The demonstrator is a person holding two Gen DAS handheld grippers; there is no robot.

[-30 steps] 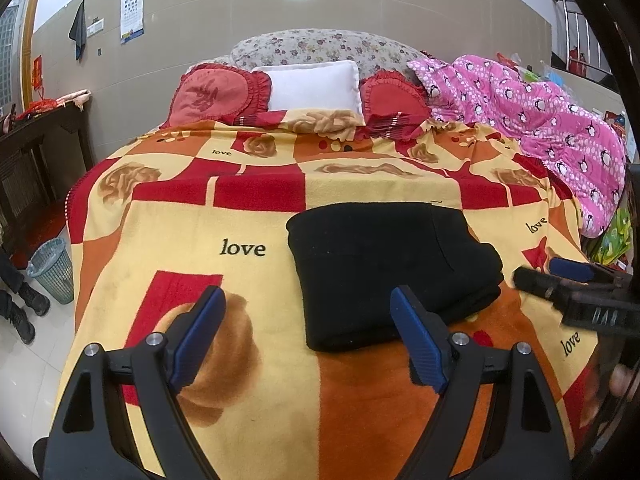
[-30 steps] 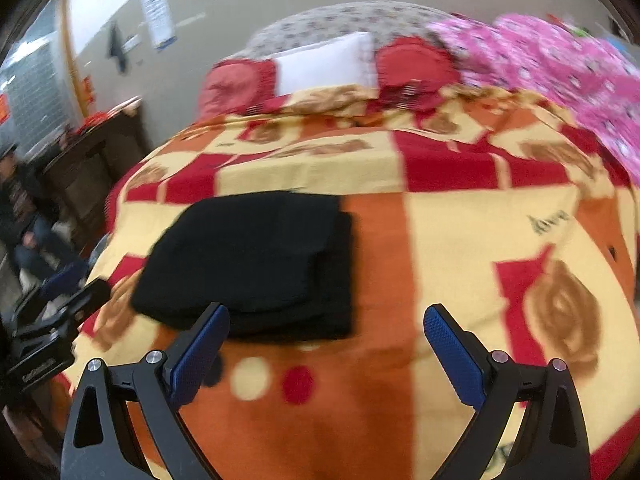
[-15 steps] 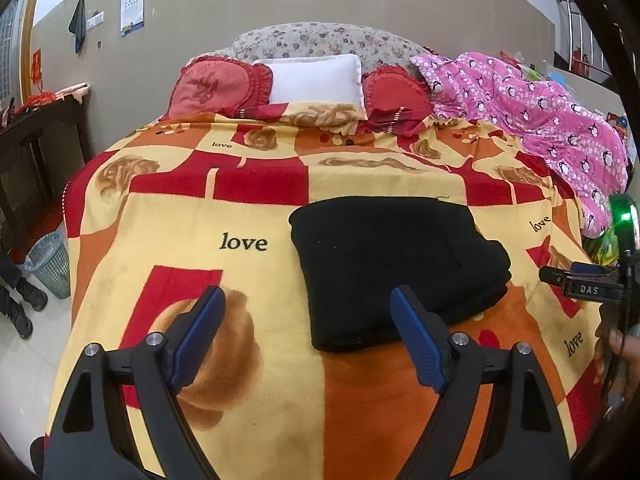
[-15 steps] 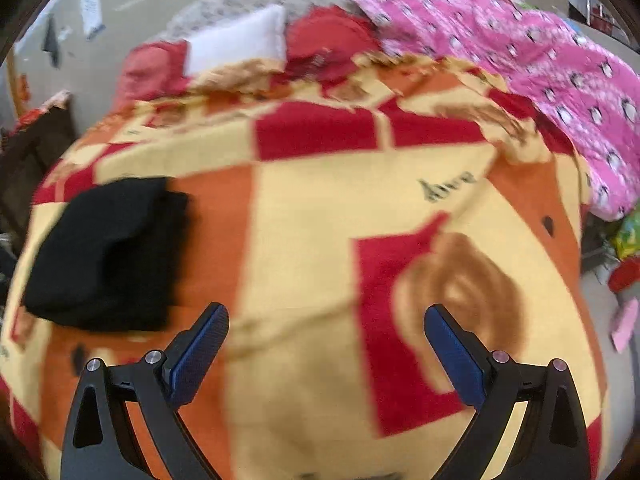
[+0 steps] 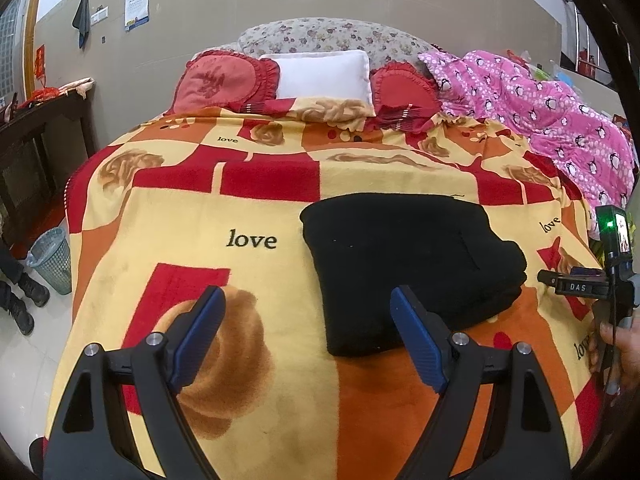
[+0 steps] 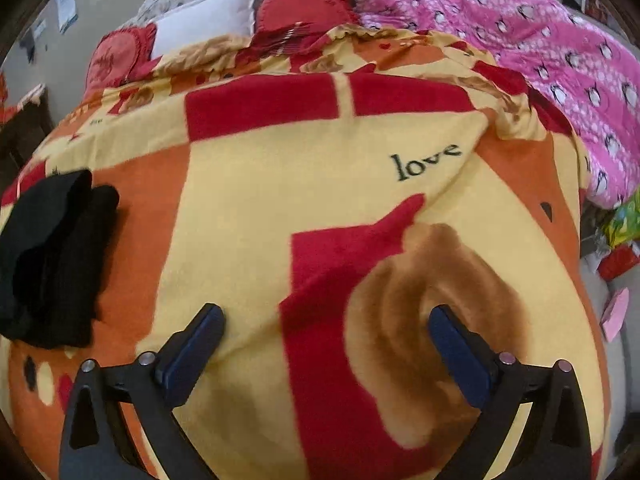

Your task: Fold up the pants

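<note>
Item: black pants, folded into a thick rectangle, lay on the patterned blanket of the bed. Your left tongs stood wide open and empty just before the pants' near edge. Your right tongs were likewise spread wide, holding nothing, over bare blanket well to the right of the pants.

- Left gripper: jaws wide apart, nothing between them, angled downward.
- Right gripper: jaws wide apart, empty, tilted steeply down.
- Right hand: seen at the left view's right edge, fingers wrapped round the gripper's handle.
</note>
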